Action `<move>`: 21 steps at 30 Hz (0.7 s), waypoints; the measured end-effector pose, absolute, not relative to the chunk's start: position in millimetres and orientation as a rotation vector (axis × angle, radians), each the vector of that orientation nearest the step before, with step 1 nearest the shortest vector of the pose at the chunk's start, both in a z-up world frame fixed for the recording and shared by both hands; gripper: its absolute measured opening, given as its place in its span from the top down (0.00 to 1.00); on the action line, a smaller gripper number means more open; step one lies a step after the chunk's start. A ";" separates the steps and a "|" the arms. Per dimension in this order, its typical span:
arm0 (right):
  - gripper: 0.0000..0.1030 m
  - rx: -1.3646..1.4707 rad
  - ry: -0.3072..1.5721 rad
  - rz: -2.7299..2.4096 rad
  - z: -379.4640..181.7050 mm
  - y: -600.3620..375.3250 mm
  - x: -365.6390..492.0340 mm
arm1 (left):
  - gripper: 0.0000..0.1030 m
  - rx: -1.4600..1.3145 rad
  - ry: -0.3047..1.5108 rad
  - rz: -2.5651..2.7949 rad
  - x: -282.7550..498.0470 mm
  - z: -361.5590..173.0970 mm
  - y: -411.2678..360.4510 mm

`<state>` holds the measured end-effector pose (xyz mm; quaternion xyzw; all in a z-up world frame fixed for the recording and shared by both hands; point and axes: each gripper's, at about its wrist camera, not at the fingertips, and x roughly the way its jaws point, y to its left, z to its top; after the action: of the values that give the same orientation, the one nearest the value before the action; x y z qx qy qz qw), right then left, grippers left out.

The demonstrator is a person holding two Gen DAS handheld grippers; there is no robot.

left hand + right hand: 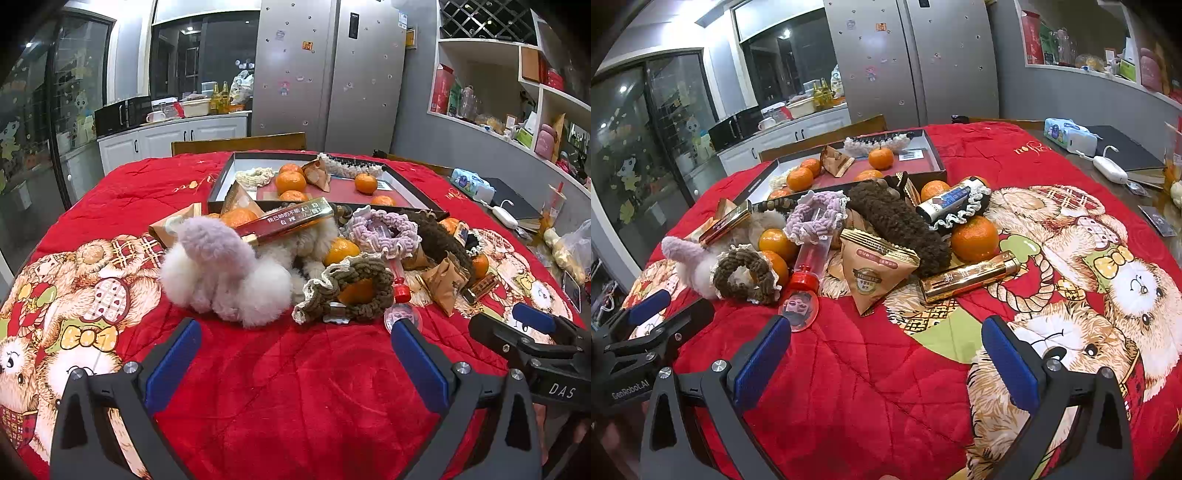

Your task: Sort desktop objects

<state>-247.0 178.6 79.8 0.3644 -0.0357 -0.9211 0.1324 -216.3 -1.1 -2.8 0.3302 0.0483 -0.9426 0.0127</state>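
Note:
A pile of objects lies mid-table on the red blanket [295, 387]: a fluffy white and lilac plush [221, 273], a brown crochet scrunchie [351, 291] around a tangerine, a lilac scrunchie [384, 229], a gold and red bar [291, 219], tangerines [975, 236], a triangular snack packet [875, 269], a gold bar [967, 277] and a red-capped tube [805, 273]. A black tray [410, 188] behind holds tangerines, packets and scrunchies. My left gripper [295, 354] is open and empty, just short of the pile. My right gripper [886, 350] is open and empty before the packet.
A wooden chair [240, 142] stands behind the table. At the right edge lie a tissue pack [1071, 134], a white charger [1110, 168], a black notebook [1126, 147] and a plastic bag [572, 251]. Fridge, counter and shelves are beyond.

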 end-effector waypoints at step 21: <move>0.00 1.072 -0.081 -2.658 78.2 175.3 -248.5 | 0.00 1.046 0.132 -2.934 -217.8 -4.2 -1.0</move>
<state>-248.5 175.3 78.2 0.3704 -0.0279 -0.9183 0.1367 -217.8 -1.0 -4.2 0.3356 0.0424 -0.9410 0.0119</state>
